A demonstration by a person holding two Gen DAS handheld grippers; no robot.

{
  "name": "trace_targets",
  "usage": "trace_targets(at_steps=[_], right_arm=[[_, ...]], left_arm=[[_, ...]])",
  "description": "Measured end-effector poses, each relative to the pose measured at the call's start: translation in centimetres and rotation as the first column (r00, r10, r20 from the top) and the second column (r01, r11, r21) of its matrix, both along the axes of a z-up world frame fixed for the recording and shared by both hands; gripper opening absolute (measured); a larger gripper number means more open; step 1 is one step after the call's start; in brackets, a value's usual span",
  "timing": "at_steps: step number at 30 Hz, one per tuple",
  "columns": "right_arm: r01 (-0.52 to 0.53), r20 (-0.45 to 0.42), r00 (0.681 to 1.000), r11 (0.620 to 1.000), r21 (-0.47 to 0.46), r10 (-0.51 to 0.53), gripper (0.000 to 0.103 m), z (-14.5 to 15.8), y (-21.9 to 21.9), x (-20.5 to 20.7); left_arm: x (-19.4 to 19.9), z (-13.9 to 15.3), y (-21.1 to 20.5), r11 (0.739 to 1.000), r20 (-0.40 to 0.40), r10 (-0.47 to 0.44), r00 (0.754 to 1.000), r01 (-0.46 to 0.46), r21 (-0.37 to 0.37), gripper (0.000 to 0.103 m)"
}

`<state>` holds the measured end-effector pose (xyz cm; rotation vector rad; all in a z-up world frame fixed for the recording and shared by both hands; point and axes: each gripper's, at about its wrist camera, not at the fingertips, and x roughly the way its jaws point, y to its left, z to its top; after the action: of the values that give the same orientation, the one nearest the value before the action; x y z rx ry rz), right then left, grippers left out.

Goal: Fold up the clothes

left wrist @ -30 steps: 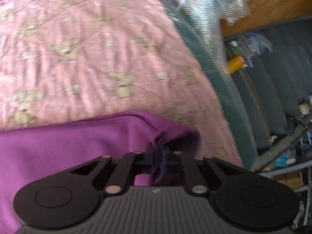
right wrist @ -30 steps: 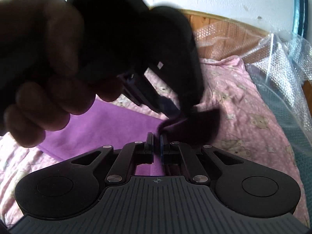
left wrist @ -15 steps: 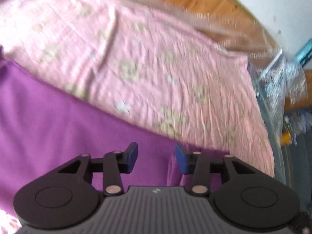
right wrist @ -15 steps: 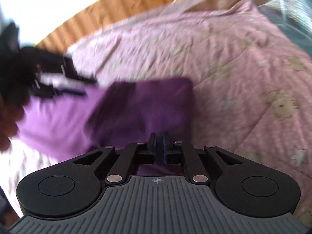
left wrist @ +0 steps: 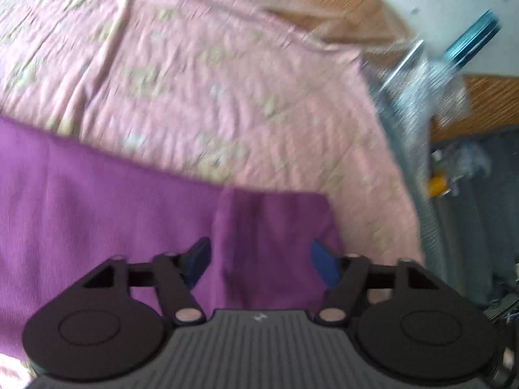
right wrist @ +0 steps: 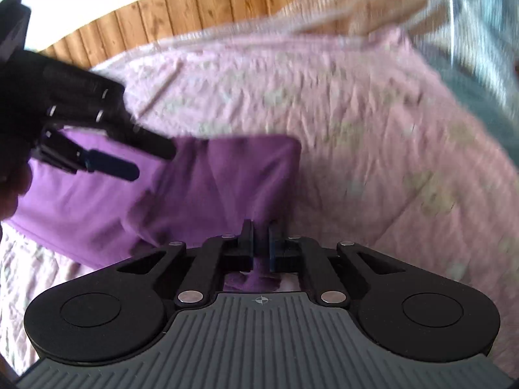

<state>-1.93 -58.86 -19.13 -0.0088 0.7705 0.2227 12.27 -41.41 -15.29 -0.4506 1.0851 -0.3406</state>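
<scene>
A purple garment (left wrist: 107, 207) lies on a pink bedspread (left wrist: 201, 74), with a folded flap at its right end (left wrist: 275, 223). My left gripper (left wrist: 261, 261) is open wide and empty, just above that flap. In the right wrist view the garment (right wrist: 201, 188) lies ahead and to the left. My right gripper (right wrist: 260, 240) is shut on the garment's near edge, with purple cloth pinched between the jaws. The left gripper (right wrist: 142, 162) shows there at the left, open above the garment.
A wooden headboard (right wrist: 181, 22) runs behind the bed. Bubble wrap and a teal edge (left wrist: 418, 103) lie along the bed's right side. A cluttered grey floor area (left wrist: 476, 194) with an orange object (left wrist: 438, 185) lies beyond it.
My left gripper has let go of the garment, opened wide and pulled back to the left. The garment's corner now lies folded flat. My right gripper stays shut on the cloth.
</scene>
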Motion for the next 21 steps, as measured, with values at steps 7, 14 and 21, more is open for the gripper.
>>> trace_targets(at_steps=[7,14,21], right_arm=[[-0.215,0.219,0.942,0.959,-0.183,0.253,0.005,4.6,9.2,-2.5],[-0.306,0.234,0.928,0.951,0.030,0.291,0.032,4.6,11.4,-2.3],[-0.171,-0.086,0.979,0.977,0.126,0.182,0.001,-1.6,12.1,2.4]], left_arm=[[2.4,1.0,-1.1,0.976,-0.061,-0.215,0.975,0.217,0.032,0.051],[0.6,-0.8,7.6,0.995,-0.100,-0.073,0.992,0.080,0.067,0.010],[-0.6,-3.6,12.7,1.000,-0.075,0.016,0.997,-0.018,-0.026,0.027]])
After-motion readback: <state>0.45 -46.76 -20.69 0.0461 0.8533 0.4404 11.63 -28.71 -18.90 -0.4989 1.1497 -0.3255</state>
